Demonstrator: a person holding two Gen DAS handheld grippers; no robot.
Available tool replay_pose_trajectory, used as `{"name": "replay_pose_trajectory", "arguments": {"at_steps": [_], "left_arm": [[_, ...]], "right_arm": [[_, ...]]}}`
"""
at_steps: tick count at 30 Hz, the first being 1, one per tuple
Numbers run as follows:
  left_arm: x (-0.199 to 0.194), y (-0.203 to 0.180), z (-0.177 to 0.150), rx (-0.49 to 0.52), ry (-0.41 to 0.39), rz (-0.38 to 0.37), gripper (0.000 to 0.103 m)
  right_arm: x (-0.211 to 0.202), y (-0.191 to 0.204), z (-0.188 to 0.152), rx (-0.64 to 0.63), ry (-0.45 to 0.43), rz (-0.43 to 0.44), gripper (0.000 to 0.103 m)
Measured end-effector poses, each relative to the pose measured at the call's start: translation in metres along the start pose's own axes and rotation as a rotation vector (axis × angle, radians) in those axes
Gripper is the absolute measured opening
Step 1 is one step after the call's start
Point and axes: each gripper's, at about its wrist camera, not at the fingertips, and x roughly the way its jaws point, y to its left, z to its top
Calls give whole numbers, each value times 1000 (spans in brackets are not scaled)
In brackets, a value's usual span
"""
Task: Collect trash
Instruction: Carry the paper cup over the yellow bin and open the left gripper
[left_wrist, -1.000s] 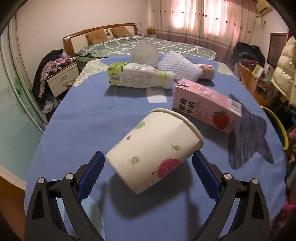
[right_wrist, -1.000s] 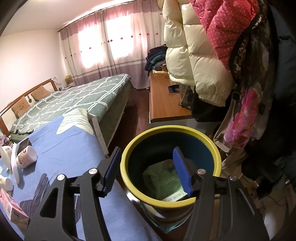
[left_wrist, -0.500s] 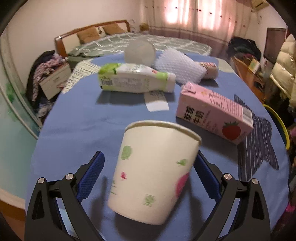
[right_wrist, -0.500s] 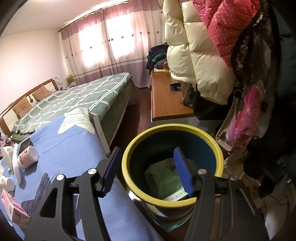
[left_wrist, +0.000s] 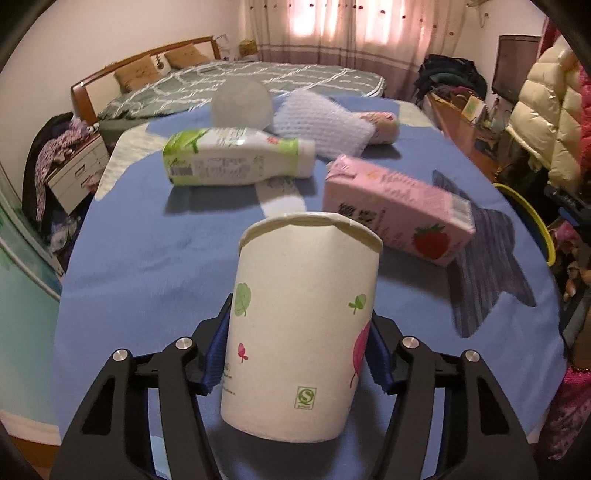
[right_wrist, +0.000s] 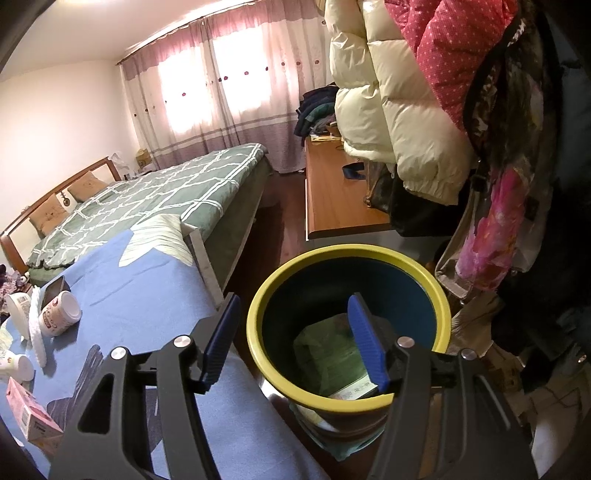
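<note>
The left gripper (left_wrist: 295, 354) has a tall white paper cup (left_wrist: 301, 325) between its blue ribbed pads (left_wrist: 214, 363). The jaws are closing, and both pads press flat on the cup's smooth sides. The cup has small green leaves and a pink fruit printed on it, and a thick rolled rim. It stands nearly upright above the soft blue cloth table (left_wrist: 147, 258).

Behind the cup lies a pink boxy milk carton (left_wrist: 397, 212) with a red strawberry on it. Farther back a white plastic bottle with a green label (left_wrist: 236, 157) lies on its side. Beyond it are a bumpy white foam net (left_wrist: 319, 127), a cloudy round plastic lid (left_wrist: 242, 101) and a small pink-printed cup (left_wrist: 382, 125) on its side.

The right gripper (right_wrist: 293, 339) is spread apart with nothing between its fingers. One finger hangs over the round dark blue bin with a yellow rim (right_wrist: 258, 332); the other is over the table edge just beside it. A crinkly green bag (right_wrist: 328, 350) and a flat paper pack lie in the bin. Puffy cream and pink dotted coats (right_wrist: 406, 92) hang behind it.
</note>
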Motion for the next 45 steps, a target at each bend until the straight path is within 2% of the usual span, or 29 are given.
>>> {"name": "replay_pose_trajectory", "arguments": {"at_steps": [8,12,17,25,32,35,39,43,44,45], "left_arm": [[-24,-46,29,62,-74,-63,61],[-29,-88,56,122,-110,-131,61],[-19,-147,87,191,-116,-216,61],[24,-263,128,282,-74,-362,62],[69,-350,144,321,-19,-421,63],[85,-379,144,332,15,-444,64],[103,-403,144,335,30,-437,67],[119,-415,145,325,46,-432,68],[121,-417,145,326,49,-433,71],[124,-420,146,328,52,-431,80]], "right_arm": [[-8,-11,-2,-20,27,42,58],[-15,-27,0,-23,23,26,58],[-21,-52,2,-1,29,9,58],[-30,-91,1,32,33,-15,58],[-32,-122,-3,61,42,-38,58],[-29,-134,-1,76,48,-45,59],[-27,-143,-3,97,54,-60,60],[-23,-147,-2,105,62,-69,61],[-23,-147,-3,107,64,-70,61],[-22,-147,-4,108,67,-69,61]]}}
